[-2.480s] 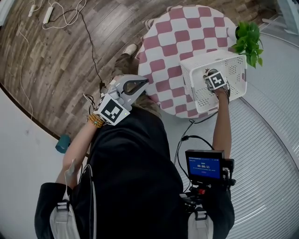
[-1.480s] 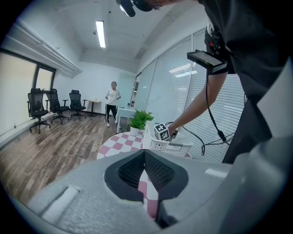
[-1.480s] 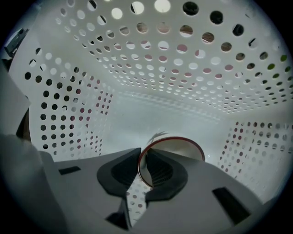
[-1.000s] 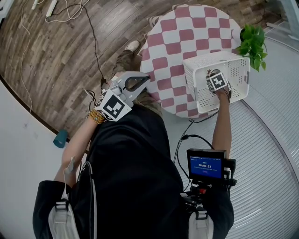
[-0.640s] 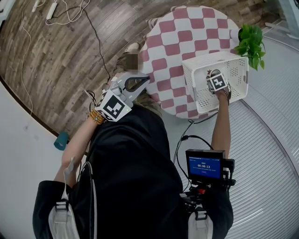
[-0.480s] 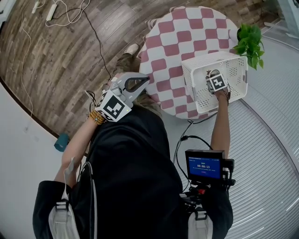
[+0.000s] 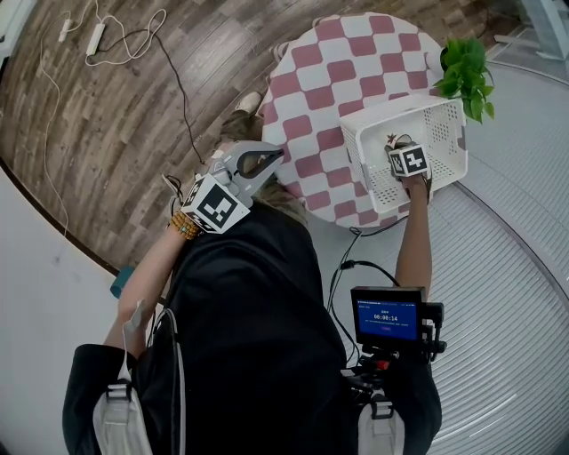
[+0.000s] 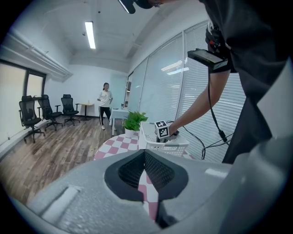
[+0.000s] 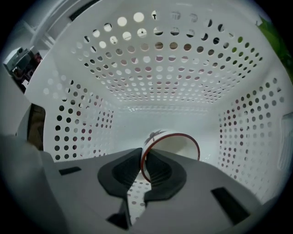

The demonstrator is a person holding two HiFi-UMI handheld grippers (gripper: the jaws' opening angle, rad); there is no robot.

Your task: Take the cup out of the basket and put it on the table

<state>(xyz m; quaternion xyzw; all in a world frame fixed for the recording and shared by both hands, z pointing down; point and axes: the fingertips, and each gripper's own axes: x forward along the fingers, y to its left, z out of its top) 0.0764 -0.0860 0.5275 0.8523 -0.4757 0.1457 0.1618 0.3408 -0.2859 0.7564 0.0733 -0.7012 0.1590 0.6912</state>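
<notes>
White cup [image 9: 176, 147] with a red rim, tipped sideways, low inside the perforated basket [image 9: 160, 77]. Right gripper [image 9: 143, 161] pinches the cup wall at the rim, one jaw inside, one outside. Left gripper [image 8: 144, 160] has its jaws together and empty, well apart from the basket.

A leafy potted plant [image 7: 464, 71]; white cables [image 7: 133, 22] (with a power strip [image 7: 93, 37]) strewn over the wooden floor [image 7: 107, 151]; office chairs [image 8: 29, 116] beyond.
</notes>
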